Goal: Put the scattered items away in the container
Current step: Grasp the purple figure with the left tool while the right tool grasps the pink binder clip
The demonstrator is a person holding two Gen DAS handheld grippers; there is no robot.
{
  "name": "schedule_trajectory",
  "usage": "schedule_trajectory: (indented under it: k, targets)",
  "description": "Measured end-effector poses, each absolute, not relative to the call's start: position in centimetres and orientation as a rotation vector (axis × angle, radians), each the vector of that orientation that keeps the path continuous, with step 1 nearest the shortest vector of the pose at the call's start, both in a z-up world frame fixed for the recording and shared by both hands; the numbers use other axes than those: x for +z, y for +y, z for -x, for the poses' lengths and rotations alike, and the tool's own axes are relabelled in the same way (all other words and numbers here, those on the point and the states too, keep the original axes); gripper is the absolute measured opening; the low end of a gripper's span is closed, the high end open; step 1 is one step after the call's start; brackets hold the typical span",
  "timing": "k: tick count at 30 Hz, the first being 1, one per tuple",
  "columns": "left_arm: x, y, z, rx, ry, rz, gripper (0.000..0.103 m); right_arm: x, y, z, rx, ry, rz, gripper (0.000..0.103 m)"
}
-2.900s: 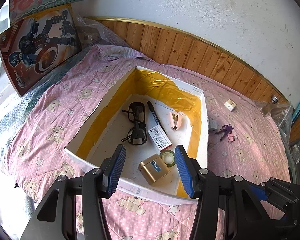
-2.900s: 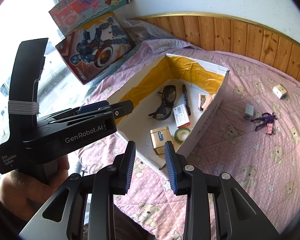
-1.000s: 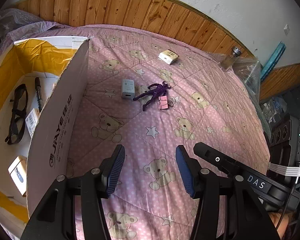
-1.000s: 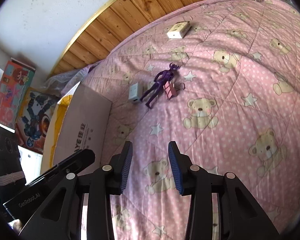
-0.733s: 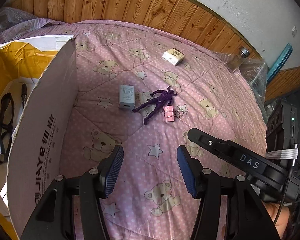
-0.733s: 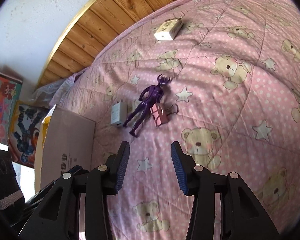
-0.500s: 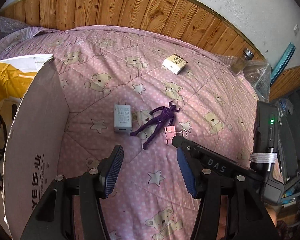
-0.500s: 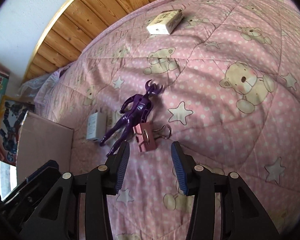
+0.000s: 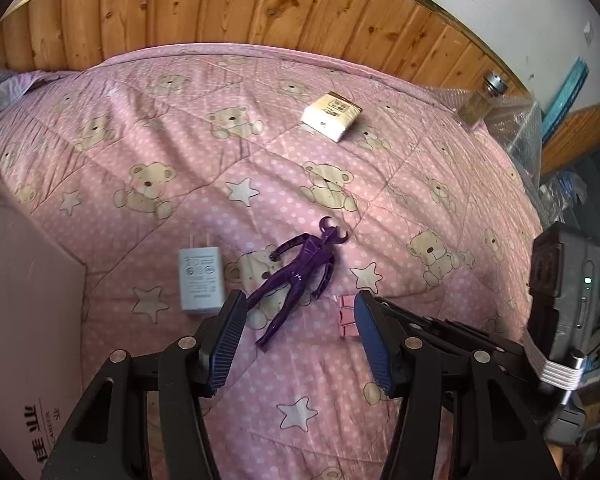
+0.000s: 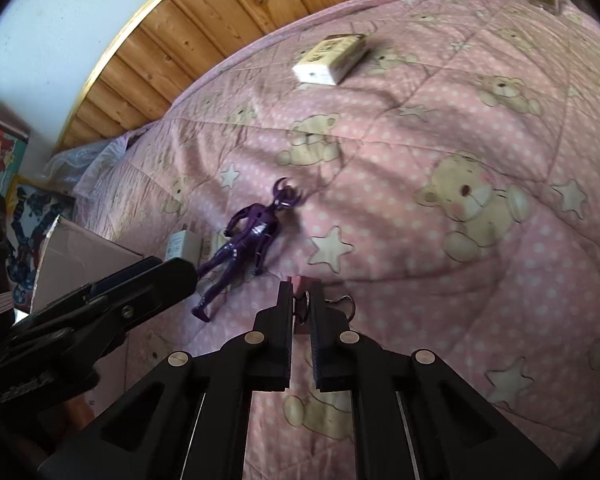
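The right gripper (image 10: 301,294) is clamping its jaws on the pink binder clip (image 9: 347,315) lying on the bear-print quilt (image 9: 400,184). The left gripper (image 9: 296,336) is hovering with jaws spread above the purple figurine (image 9: 300,270). The white charger (image 9: 200,280) is lying left of it, the small white box (image 9: 332,116) farther off, the cardboard box (image 9: 24,300) at near left.

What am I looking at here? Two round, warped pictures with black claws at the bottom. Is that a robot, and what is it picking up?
No robot: a person holds a two-finger gripper in each hand, and a fisheye camera on each looks along its fingers. On the pink quilt lie a purple figure, a white charger and a small white box. The left gripper is open over the figure. The right gripper has closed on a pink binder clip. The cardboard box is the container.
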State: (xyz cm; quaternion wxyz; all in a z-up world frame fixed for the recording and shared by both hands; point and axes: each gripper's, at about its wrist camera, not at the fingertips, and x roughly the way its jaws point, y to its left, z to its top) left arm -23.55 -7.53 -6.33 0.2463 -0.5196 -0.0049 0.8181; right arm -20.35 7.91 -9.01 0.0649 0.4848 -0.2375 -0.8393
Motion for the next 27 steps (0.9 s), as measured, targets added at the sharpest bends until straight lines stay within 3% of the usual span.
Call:
schedule_trajectory:
  k: [5,6,8,10,11,15,20,21,23,27]
  targets:
    - [-9.3,-4.3,24.9,2.223,0.168,1.416,0.058,-9.3,9.9,18.8,-2.534,-0.779,-1.465,0.012]
    - [-9.6,-3.9,25.1,2.248,0.205,1.386,0.064,-9.3,10.0,18.8,-2.535,-0.789,-1.464,0.013]
    - [-10.7,-3.5,25.6,2.24,0.235,1.413,0.064,-9.4,9.9,18.8,-2.533,-0.795,-1.466,0.015]
    - [-10.7,-3.5,25.5,2.26,0.261,1.377,0.055,-9.6,10.1,18.5,-2.551,-0.784,-1.478,0.037]
    - [-10.5,-3.5,25.3,2.267,0.289,1.368,0.049,-9.6,9.9,18.5,-2.553,-0.777,-1.474,0.038]
    - [-9.9,-5.1,24.8,2.257,0.19,1.387,0.049,-9.5,9.0,18.3,-2.575,-0.682,-1.468,0.044]
    - [-8.7,-7.3,22.7,2.256,0.044,1.409,0.049,-9.4,8.0,19.1,-2.621,-0.536,-1.462,0.042]
    - [-8.6,-7.7,22.2,2.253,0.024,1.41,0.049,-9.5,7.7,19.2,-2.649,-0.473,-1.461,0.035]
    - [-8.5,-8.1,21.4,2.241,-0.003,1.42,0.049,-9.5,7.1,19.2,-2.69,-0.359,-1.447,0.031]
    - [-8.2,-9.3,19.9,2.231,-0.049,1.434,0.049,-9.6,7.3,19.0,-2.699,-0.37,-1.432,0.03]
